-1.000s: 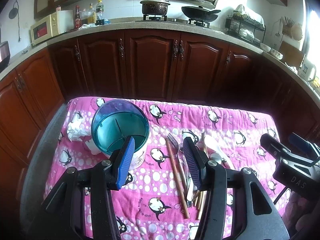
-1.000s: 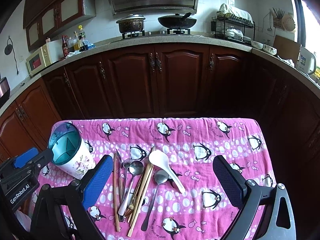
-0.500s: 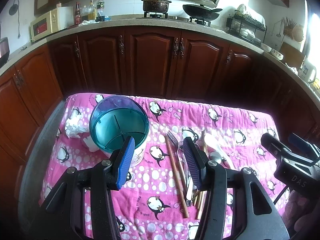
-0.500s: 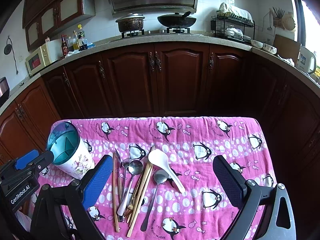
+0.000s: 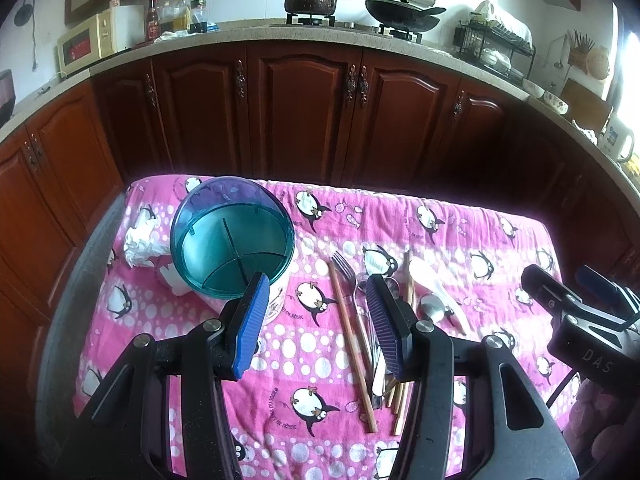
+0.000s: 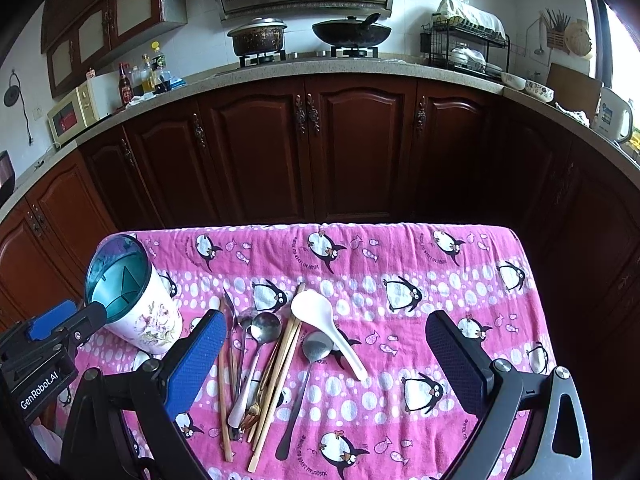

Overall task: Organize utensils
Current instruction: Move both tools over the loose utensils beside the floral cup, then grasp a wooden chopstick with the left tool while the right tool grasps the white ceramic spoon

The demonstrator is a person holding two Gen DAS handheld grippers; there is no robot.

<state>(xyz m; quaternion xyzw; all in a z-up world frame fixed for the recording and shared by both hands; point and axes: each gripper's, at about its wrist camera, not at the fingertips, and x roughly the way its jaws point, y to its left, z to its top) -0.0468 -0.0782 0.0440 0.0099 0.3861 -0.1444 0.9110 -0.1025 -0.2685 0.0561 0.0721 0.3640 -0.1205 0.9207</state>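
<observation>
Left hand-held gripper [image 5: 314, 312] open, empty; right hand-held gripper [image 6: 326, 354] wide open

— What sort of place are we looking at?
— A home kitchen: a pot [image 6: 258, 38] and wok [image 6: 351, 32] are sitting on the stove, dark wooden cabinets [image 6: 356, 148] running beneath the countertop [image 6: 360, 67], a dish rack [image 6: 466, 50] standing nearby.

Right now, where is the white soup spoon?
In the right wrist view the white soup spoon lies on the pink penguin cloth, at the right edge of the utensil pile, beside a metal spoon and wooden chopsticks.

Loose utensils [image 6: 276, 364] beside upright holder [image 6: 132, 300]
</observation>
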